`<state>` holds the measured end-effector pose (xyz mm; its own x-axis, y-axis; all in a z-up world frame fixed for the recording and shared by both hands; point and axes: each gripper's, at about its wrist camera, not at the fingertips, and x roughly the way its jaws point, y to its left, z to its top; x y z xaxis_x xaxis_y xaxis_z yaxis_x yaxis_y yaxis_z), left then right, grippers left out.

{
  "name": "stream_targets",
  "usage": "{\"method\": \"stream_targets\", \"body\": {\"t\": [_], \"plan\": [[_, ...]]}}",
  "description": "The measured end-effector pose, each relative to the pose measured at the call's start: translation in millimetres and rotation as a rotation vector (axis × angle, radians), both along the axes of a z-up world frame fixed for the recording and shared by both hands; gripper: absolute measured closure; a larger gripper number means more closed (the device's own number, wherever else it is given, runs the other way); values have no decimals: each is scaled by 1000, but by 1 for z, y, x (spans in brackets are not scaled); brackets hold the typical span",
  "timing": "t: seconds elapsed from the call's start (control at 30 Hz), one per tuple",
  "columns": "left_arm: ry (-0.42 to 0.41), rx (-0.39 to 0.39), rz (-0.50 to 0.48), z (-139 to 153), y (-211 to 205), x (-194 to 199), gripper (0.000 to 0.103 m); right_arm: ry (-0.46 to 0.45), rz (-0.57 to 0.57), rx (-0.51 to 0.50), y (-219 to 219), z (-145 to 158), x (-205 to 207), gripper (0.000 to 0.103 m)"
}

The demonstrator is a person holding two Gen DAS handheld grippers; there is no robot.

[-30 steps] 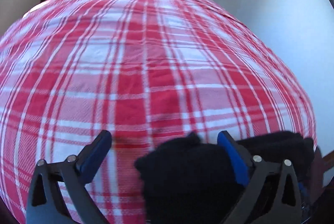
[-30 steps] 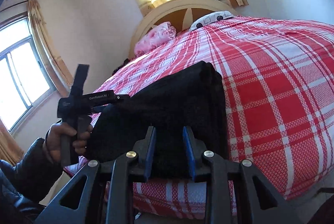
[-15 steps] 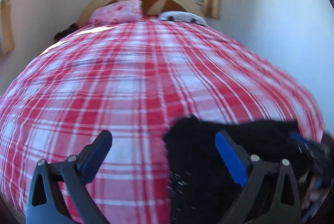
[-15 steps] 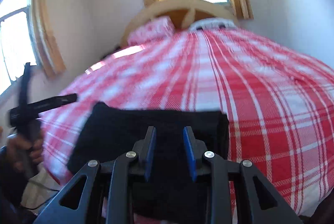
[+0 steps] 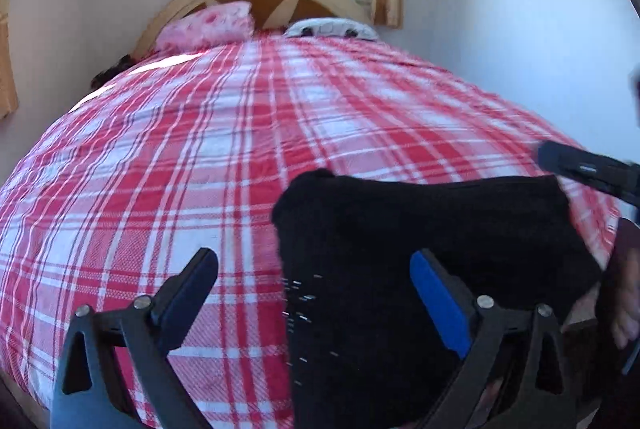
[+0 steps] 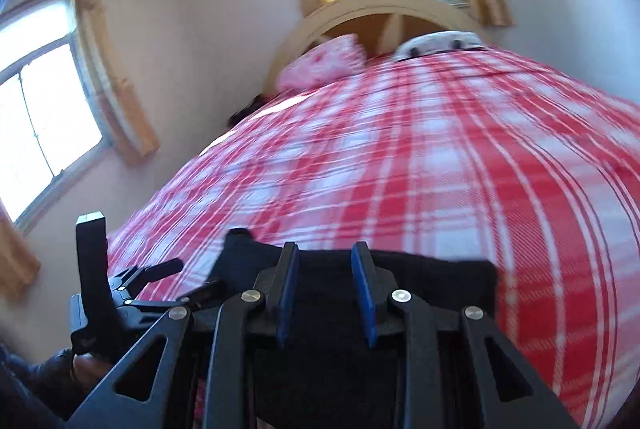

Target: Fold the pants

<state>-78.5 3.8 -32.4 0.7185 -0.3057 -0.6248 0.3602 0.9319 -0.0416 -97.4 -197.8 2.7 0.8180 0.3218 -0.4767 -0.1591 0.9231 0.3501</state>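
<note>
Pants [image 5: 420, 229]: black knit, folded slab on plaid bedspread [image 5: 180, 149]; left gripper [image 5: 312, 289] wide, right gripper [image 6: 326, 293] narrow, grip unclear.

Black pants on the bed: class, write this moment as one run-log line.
pants: black, folded, lying on bed, near edge | left gripper: fingers wide open | right gripper: fingers narrow, grip unclear

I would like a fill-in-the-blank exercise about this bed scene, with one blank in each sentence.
The folded pants are ___ in colour.
The plaid bed cover is white and ___.
The left tongs stand wide ___.
The pillow beside the white pillow is ___.
Missing words: black, red, open, pink.
</note>
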Motion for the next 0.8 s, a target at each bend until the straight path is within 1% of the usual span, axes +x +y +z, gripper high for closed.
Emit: {"method": "stream_targets", "body": {"t": [0.07, 0.1, 0.13, 0.2, 0.23, 0.27, 0.3, 0.33, 0.4, 0.43, 0.53, 0.6, 0.63, 0.7, 0.73, 0.8], "plan": [[-8, 44, -38, -5, -10, -7, 4, 47, 118, -8, 21, 1, 27, 73], [3, 89, -44, -13, -17, -8, 4, 87, 183, -6, 33, -3, 44, 73], [18, 104, -46, -19, -19, -8, 4, 123, 244, -21, 47, -7, 62, 73], [65, 112, -64, -33, -23, -9, 4, 180, 346, -44, 71, -14, 92, 74], [74, 99, -59, -37, -21, -9, 4, 213, 392, -47, 81, -18, 105, 74], [82, 69, -49, -38, -18, -8, 4, 245, 425, -51, 89, -23, 118, 74], [94, 62, -48, -39, -17, -7, 4, 298, 459, -62, 100, -31, 131, 74], [108, 51, -50, -40, -16, -4, 3, 343, 457, -92, 106, -40, 142, 74], [128, 32, -45, -43, -12, 0, 3, 398, 386, -184, 114, -57, 162, 73], [138, 19, -43, -44, -11, 1, 2, 415, 386, -163, 116, -66, 171, 73], [181, -16, -32, -47, -7, 6, 0, 414, 372, -33, 107, -79, 182, 72], [189, -15, -32, -45, -8, 7, 0, 406, 358, 31, 102, -78, 183, 72], [191, -14, -32, -43, -7, 7, 0, 392, 352, 48, 100, -75, 181, 72], [196, -8, -30, -41, -8, 7, 0, 321, 337, 72, 97, -60, 169, 72], [203, 0, -29, -39, -8, 7, 0, 264, 319, 96, 92, -49, 159, 72], [208, 18, -22, -33, -9, 11, 0, 165, 283, 172, 77, -26, 140, 72]]}}
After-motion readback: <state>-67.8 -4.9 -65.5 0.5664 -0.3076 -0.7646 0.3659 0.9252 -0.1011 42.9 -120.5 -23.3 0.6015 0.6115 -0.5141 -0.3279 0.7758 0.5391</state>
